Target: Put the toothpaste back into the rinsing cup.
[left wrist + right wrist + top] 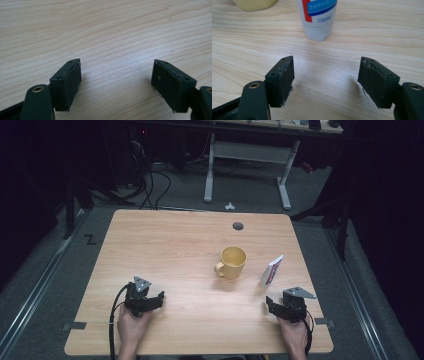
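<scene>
Pale wood-grain covers the bench (190, 245), seen from the high view; a yellow mug (231, 262) stands a little right of centre, its handle turned to the near left; a white tube (271, 271) with red and blue print stands just right of the mug, apart from it; the left tongs (150, 297) rest at the near left, held in a hand (131, 326), well apart from the mug; the right tongs (274, 304) rest at the near right in the other hand (295, 336), with the tube near them on the far side.

From the left gripper view, the left tongs (116, 80) stand spread over bare wood, nothing between the jaws.

From the right gripper view, the right tongs (325, 80) stand spread and empty; the tube (318, 18) stands beyond them, roughly in line with the gap; the mug (254, 5) shows at the far left edge.
</scene>
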Available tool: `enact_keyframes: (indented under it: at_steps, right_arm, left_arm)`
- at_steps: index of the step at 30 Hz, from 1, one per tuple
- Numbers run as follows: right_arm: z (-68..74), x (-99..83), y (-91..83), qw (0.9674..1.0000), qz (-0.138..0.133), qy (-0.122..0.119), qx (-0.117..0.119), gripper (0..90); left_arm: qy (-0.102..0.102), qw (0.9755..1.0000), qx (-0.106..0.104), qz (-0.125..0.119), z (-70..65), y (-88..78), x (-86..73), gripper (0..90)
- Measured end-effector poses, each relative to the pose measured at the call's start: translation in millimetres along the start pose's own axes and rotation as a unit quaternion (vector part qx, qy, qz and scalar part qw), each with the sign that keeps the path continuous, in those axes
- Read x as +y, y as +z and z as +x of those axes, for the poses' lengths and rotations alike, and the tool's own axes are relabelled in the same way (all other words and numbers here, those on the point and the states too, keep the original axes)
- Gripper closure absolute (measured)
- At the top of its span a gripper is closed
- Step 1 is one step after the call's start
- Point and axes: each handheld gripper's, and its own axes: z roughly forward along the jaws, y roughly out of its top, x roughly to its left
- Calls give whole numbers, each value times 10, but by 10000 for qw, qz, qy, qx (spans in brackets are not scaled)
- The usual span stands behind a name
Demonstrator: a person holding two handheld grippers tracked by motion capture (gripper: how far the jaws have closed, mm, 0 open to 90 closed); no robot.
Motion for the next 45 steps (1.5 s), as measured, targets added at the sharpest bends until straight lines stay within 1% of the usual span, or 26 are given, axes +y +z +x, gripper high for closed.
enact_keyframes:
  at_steps: [1,7,9,10,11,14,16,27,28,32,33,35,38,39,41,43,45]
  right_arm:
    - [8,3,-2,10000,-17,-34,15,287]
    - [63,44,-15,9999,-100,-63,65,269]
    - [83,69,-22,9998,-141,-34,98,258]
    - [90,85,-25,9998,-179,-40,100,253]
    - [94,102,-27,9997,-222,-95,102,251]
    - [117,145,-33,9997,-227,-100,73,238]
    - [113,170,-29,9996,-252,-141,54,231]
    - [82,331,-5,9994,-330,-100,-8,222]
    - [76,350,1,9993,-349,-137,-13,222]
    - [63,417,18,9992,-392,-117,-41,220]
    - [56,430,24,9991,-405,-145,-47,220]
    - [53,455,33,9991,-400,-96,-32,220]
    - [44,494,50,9991,-402,-89,-12,220]
    - [40,505,57,9990,-443,-116,-4,221]
    - [37,520,68,9989,-456,-48,31,220]
    - [33,539,89,9990,-431,-90,24,219]
    - [40,562,107,9991,-405,-81,9,219]
  left_arm:
    - [0,10000,0,1,0,0,0,246]
    - [3,10000,-6,0,-1,0,0,244]
    - [3,10000,-5,0,-1,0,0,244]
    - [4,10000,-6,0,-1,0,0,244]
    - [3,10000,-6,0,-1,0,0,244]
    - [2,10000,-6,0,-1,0,0,244]
    - [3,10000,-6,0,-1,0,0,244]
    - [6,10000,-11,-1,-1,0,0,244]
    - [7,10000,-11,-1,-1,0,0,245]
    - [8,10000,-13,0,0,1,0,245]
    - [7,10000,-14,-1,0,1,0,244]
    - [7,10000,-14,-2,0,1,1,245]
    - [9,10000,-15,1,0,1,1,245]
    - [9,10000,-16,0,0,1,1,244]
    - [10,10000,-17,1,0,1,1,244]
    - [9,10000,-17,-1,0,2,1,245]
    - [9,10000,-18,0,0,1,1,244]
